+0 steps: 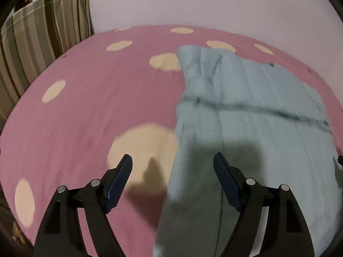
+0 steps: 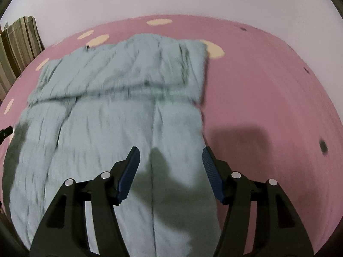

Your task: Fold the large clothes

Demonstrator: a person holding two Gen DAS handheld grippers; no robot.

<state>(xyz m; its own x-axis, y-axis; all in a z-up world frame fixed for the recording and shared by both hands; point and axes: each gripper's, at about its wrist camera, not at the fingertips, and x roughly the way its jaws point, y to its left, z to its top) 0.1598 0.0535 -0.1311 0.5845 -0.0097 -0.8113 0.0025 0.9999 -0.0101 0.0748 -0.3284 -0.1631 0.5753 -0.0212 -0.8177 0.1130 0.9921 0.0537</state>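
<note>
Pale blue garment [image 2: 111,111] spread on pink dotted bed [image 2: 268,81], below and toward twelve o'clock of right hand-held gripper [image 2: 170,154]; at two o'clock of left hand-held gripper [image 1: 172,160]. Both gaping, gripping nothing.

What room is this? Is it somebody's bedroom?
Probably a bedroom. A pink spotted bedsheet covers a wide soft surface, a light blue garment lies on it, and a striped curtain hangs beside a plain wall.

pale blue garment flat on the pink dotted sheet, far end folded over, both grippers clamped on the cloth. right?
Not quite: neither gripper holds the cloth. The left gripper and the right gripper both stand open above the pale blue garment, nothing between their pads, as each wrist view shows. The rest holds: it lies on the pink dotted sheet, far end folded over.
</note>
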